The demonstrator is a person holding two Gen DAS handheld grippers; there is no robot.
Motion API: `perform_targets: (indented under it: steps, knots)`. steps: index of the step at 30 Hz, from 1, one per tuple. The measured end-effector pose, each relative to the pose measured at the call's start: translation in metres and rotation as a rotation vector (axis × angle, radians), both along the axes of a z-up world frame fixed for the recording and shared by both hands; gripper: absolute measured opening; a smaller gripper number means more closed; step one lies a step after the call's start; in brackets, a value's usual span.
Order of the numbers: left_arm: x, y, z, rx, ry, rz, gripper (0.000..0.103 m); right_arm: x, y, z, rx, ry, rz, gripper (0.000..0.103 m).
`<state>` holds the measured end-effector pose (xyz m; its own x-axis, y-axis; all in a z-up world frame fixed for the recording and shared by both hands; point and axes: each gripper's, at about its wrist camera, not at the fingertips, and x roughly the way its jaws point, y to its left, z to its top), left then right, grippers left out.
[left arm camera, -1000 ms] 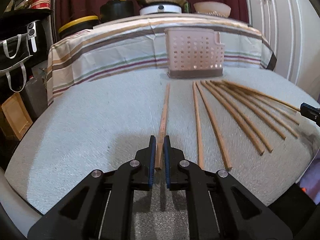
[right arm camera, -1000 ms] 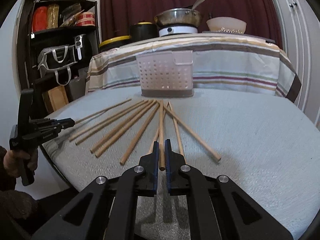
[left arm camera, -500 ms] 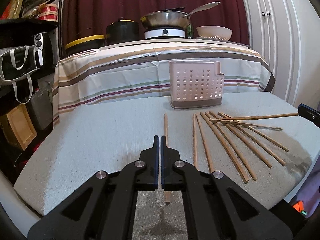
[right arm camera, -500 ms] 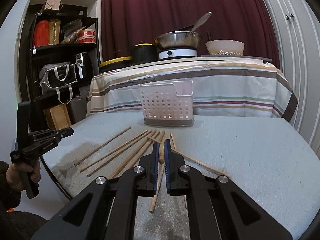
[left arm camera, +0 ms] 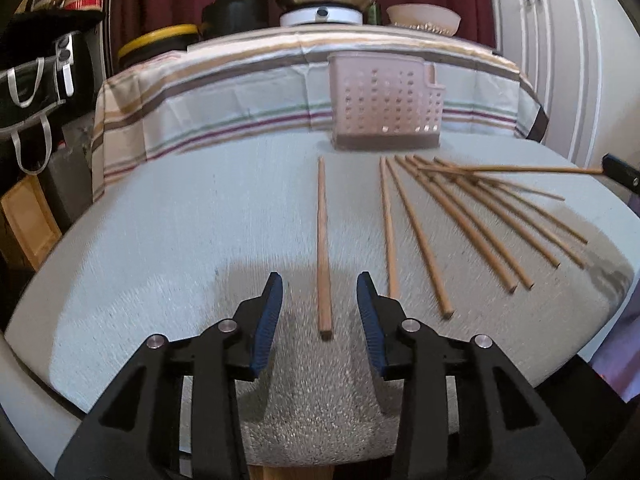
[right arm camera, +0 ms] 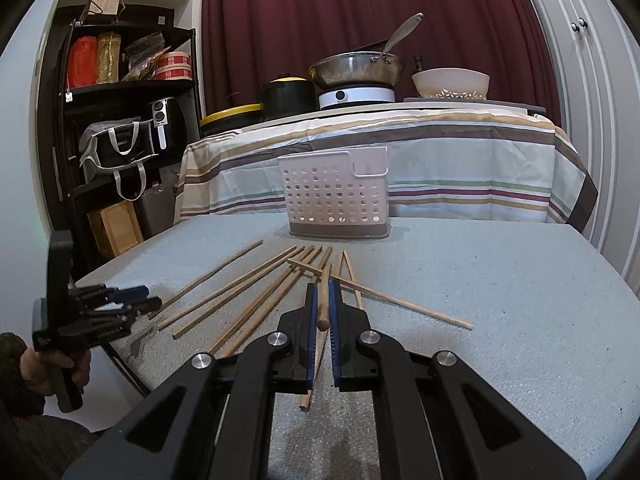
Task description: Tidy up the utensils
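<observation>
Pick-up step in hand: left gripper (left arm camera: 320, 300), jaws just opened and standing apart, straddles the near end of a lone chopstick (left arm camera: 322, 240) lying on the table, while right gripper (right arm camera: 323, 308), clamped on another chopstick (right arm camera: 322, 304), next needs carrying to the perforated utensil caddy (right arm camera: 334, 196) ahead.

Right gripper (right arm camera: 323, 300) clamping chopstick (right arm camera: 323, 312), basket (right arm camera: 335, 196) beyond

Tan wooden chopsticks (left arm camera: 323, 240) lie on a pale grey-blue table (left arm camera: 160, 240). The perforated basket (right arm camera: 334, 194) is white with a grey base. Behind it hang a striped beige cloth (right arm camera: 460, 152) and maroon curtain (right arm camera: 360, 8).
</observation>
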<state>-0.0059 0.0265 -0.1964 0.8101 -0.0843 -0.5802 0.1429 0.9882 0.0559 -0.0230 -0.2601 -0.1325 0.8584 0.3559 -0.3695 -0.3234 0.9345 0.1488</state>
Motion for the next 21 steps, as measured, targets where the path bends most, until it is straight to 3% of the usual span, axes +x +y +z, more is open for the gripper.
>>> perform_targets:
  steps: [3, 7, 13, 21]
  knots:
    - [0.0, 0.003, -0.009, -0.008, 0.012, 0.01, 0.033, -0.001, 0.0, 0.0, 0.002, -0.001, -0.001, 0.006]
    - [-0.003, 0.0, -0.011, 0.0, 0.001, -0.001, 0.009, -0.001, 0.001, 0.0, 0.005, -0.002, -0.002, 0.006]
    - [-0.005, 0.002, -0.006, -0.004, -0.009, 0.013, 0.007, -0.002, 0.001, 0.001, 0.008, -0.007, -0.002, 0.006]
    - [-0.012, 0.003, 0.033, 0.008, -0.123, 0.033, 0.007, -0.003, -0.001, 0.013, 0.018, -0.032, -0.006, 0.006]
